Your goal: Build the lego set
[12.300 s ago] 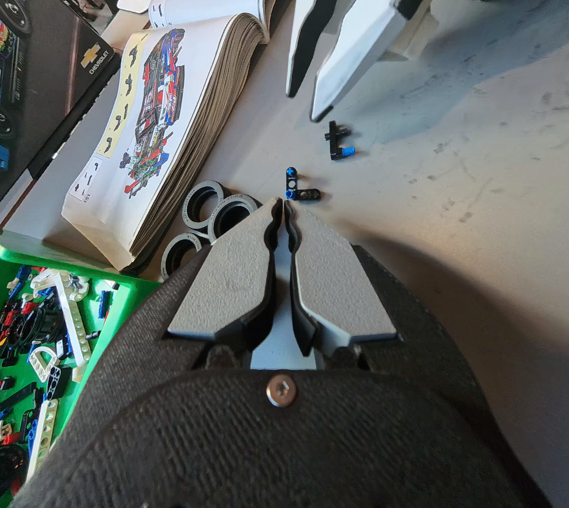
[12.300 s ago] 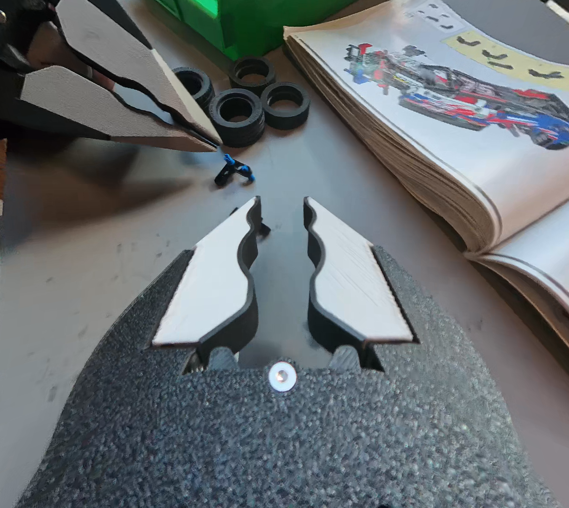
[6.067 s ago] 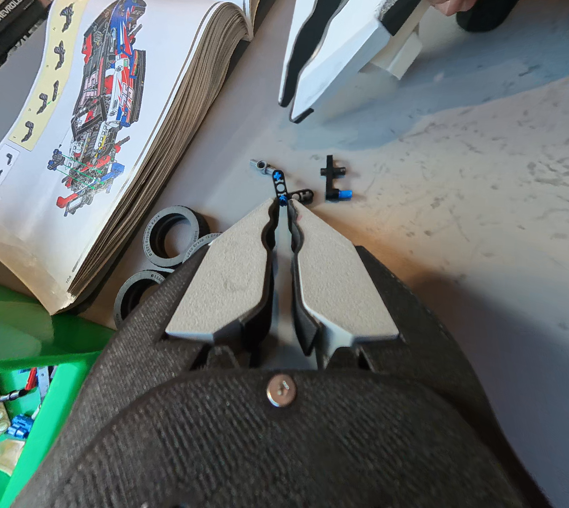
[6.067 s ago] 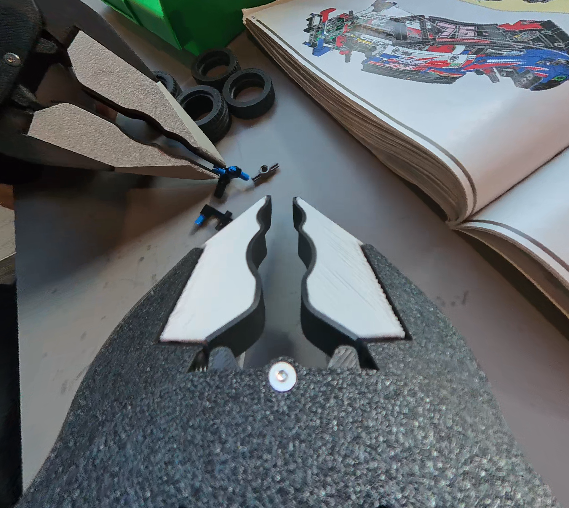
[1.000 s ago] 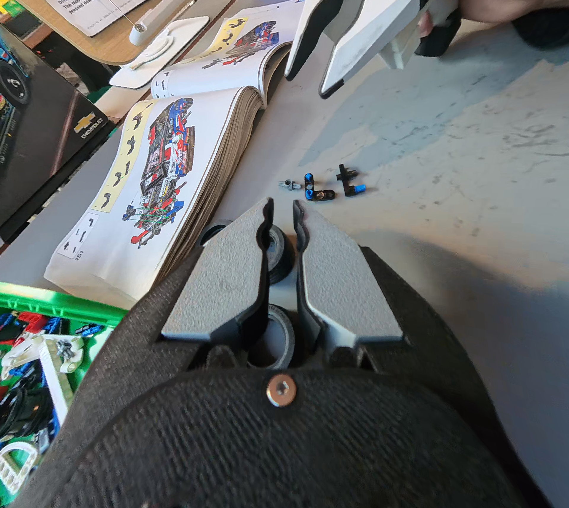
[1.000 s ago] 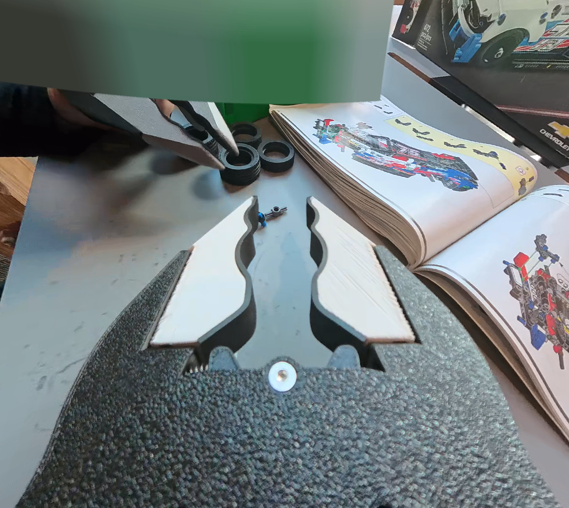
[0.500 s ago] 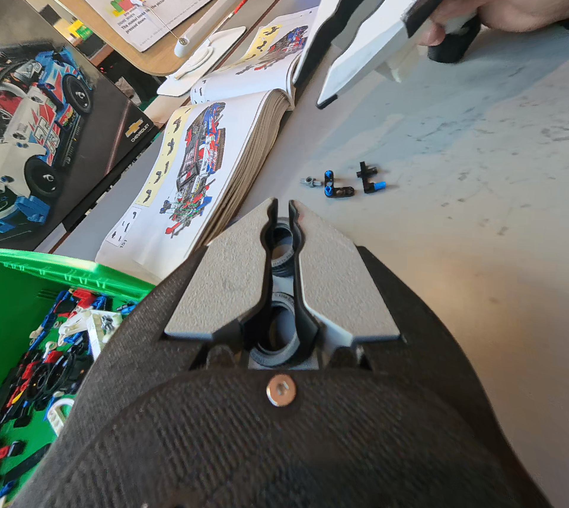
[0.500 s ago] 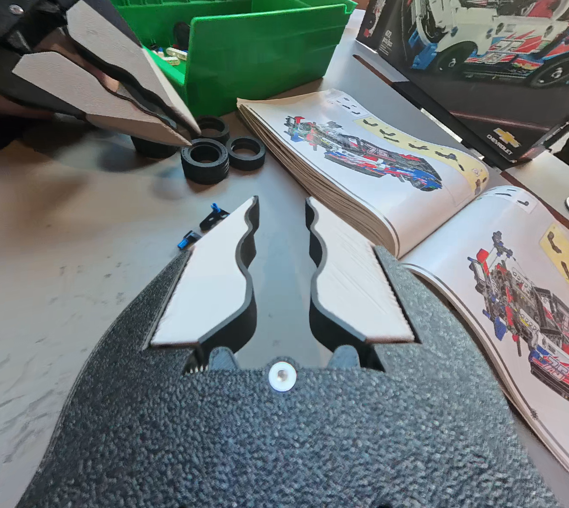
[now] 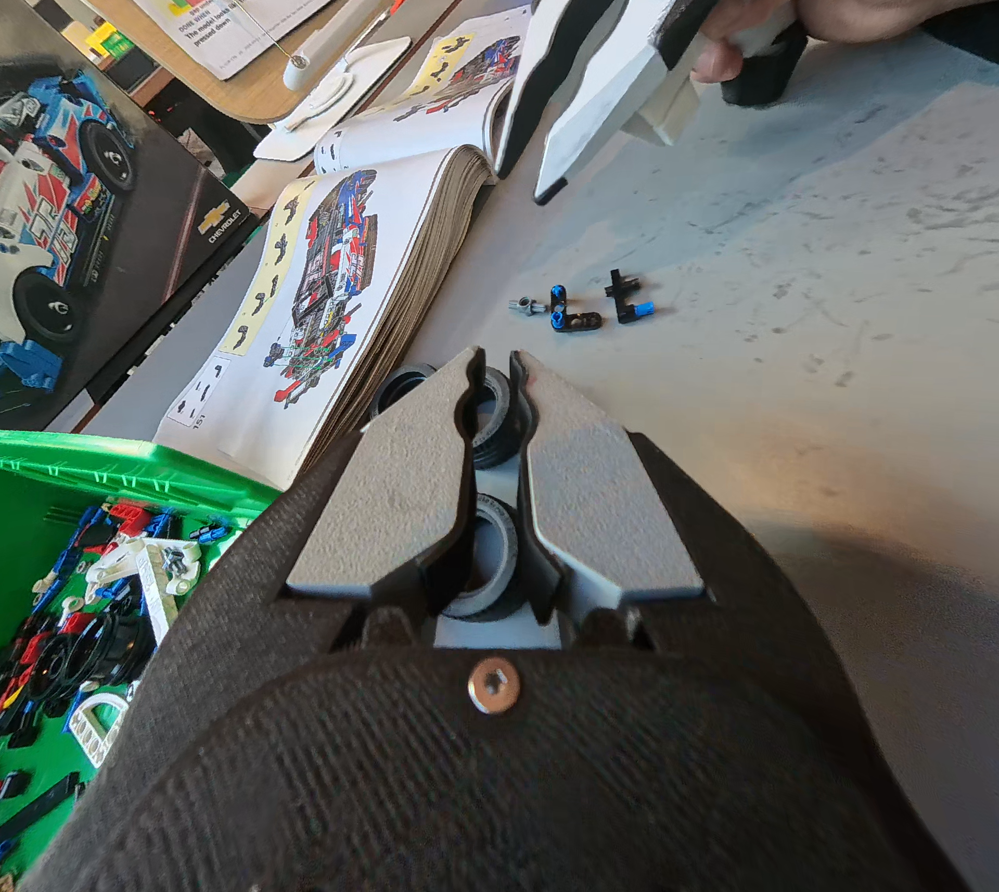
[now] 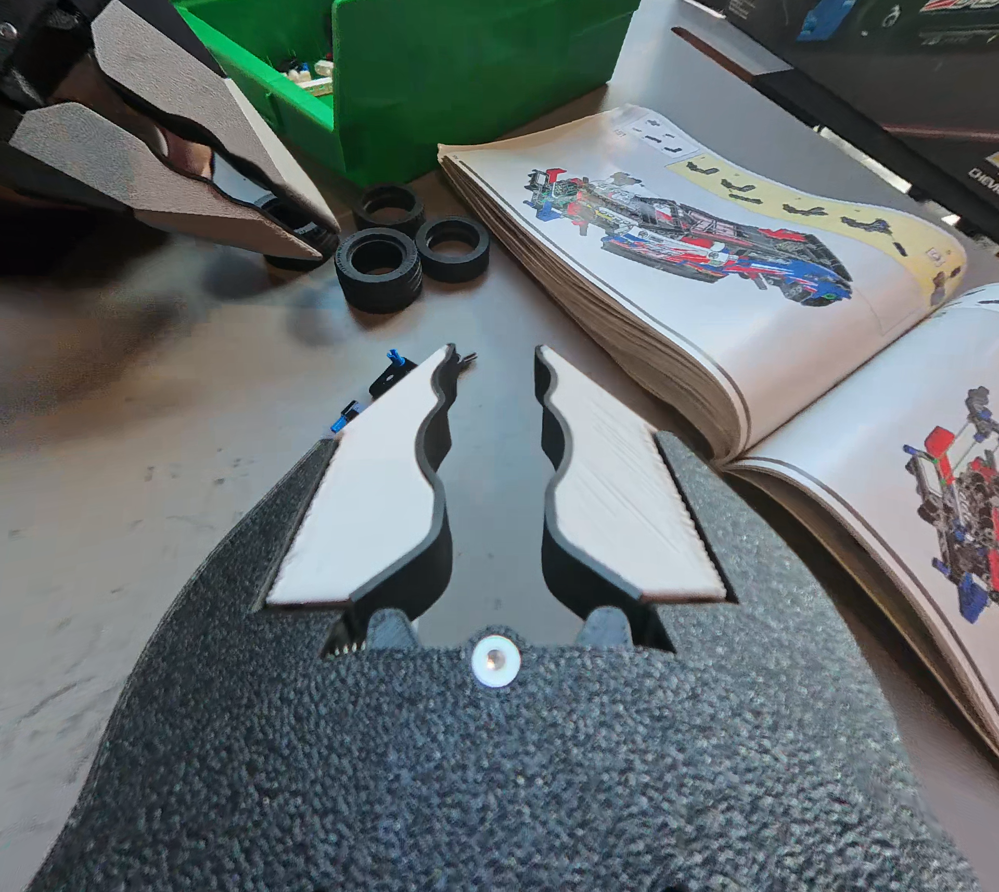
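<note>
Left gripper [image 9: 494, 363] jaws nearly closed, empty, above tyres [image 10: 378, 268] beside open manual [image 10: 703, 239]. Right gripper [image 10: 492, 352] half-open, empty, over small connectors [image 9: 575, 314], strung crosswise farther from manual; right nearer.

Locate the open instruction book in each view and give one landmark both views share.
Left wrist view: the instruction book lies left of centre, beyond the left gripper.
Right wrist view: it fills the right side, beside the right gripper.
Shared landmark: the green bin.
</note>
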`<action>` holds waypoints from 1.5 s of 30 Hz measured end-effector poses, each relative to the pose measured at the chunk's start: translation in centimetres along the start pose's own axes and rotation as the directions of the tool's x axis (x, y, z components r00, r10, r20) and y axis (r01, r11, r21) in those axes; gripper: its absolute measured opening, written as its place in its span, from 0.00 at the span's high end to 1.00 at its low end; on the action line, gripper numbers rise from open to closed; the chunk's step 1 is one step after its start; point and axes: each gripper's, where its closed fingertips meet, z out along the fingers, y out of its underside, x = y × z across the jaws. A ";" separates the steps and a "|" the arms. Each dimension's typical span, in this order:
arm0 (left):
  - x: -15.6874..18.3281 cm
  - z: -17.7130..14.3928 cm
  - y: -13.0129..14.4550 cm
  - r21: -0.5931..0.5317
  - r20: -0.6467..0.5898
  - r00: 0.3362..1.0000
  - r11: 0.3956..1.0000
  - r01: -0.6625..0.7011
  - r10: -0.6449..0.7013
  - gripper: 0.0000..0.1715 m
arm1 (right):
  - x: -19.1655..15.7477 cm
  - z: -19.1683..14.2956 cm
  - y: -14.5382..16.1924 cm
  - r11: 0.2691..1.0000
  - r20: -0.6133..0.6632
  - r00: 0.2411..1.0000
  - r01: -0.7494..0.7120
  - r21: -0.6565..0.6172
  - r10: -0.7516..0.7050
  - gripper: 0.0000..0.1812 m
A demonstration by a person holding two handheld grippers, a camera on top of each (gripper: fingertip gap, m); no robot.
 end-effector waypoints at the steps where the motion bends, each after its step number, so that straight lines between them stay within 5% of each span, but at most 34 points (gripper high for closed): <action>1: -0.1 0.1 0.1 -0.005 -0.004 1.000 1.000 -0.002 0.002 0.97 | -0.1 0.1 0.2 1.000 0.008 1.000 -0.001 -0.013 0.001 0.85; 15: 1.2 0.6 -0.9 -0.006 -0.063 0.997 0.999 0.045 -0.045 0.96 | -0.6 1.3 2.5 0.974 0.076 0.995 -0.044 -0.221 0.062 0.90; 28: 2.9 3.9 0.5 -0.240 -0.145 0.975 0.962 0.129 -0.167 0.89 | -0.3 2.9 1.6 0.943 0.102 0.982 -0.122 -0.310 0.161 0.90; 38: 2.8 5.2 1.0 -0.309 -0.155 0.975 0.945 0.108 -0.162 0.94 | -1.4 1.6 1.5 0.962 0.156 0.981 -0.067 -0.265 0.111 0.87; 45: 3.2 5.3 0.9 -0.304 -0.146 0.982 0.950 0.070 -0.120 0.97 | -4.2 -0.2 2.5 0.953 0.249 0.967 0.130 -0.274 -0.060 0.85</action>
